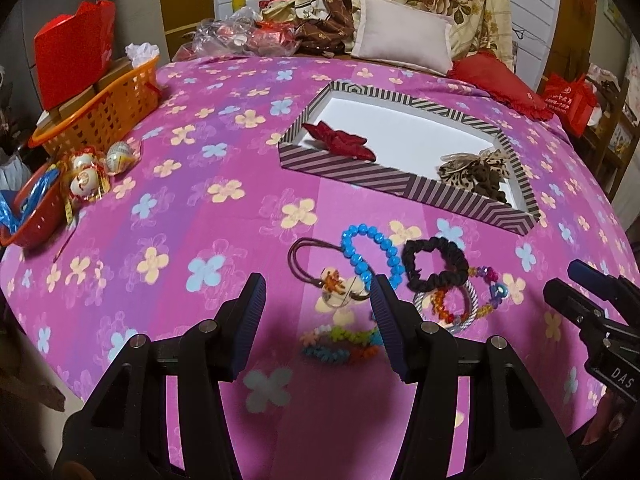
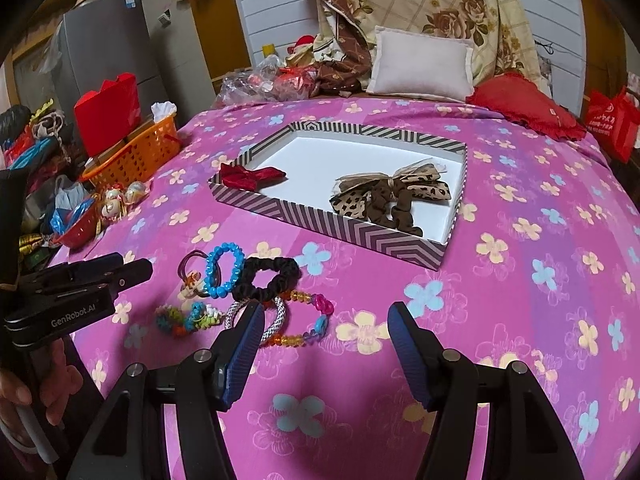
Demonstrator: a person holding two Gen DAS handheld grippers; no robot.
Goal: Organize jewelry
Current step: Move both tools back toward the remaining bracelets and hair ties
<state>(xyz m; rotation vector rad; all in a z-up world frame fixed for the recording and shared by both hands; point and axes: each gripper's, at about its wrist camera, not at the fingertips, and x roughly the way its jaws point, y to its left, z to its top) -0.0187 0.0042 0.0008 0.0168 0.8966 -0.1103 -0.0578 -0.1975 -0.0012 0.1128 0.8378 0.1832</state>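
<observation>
Both the left hand-held gripper (image 1: 318, 312) and the right hand-held gripper (image 2: 326, 342) gape wide, holding nothing. Bracelets (image 2: 224, 270) lie on the bed (image 2: 520, 300), with the striped box (image 2: 340, 236) at twelve o'clock.

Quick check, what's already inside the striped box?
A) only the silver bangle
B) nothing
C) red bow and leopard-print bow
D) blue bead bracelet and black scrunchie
C: the red bow lies at the left end of the striped box and the leopard-print bow at the right; the bracelets and black scrunchie lie on the bedspread outside it.
</observation>
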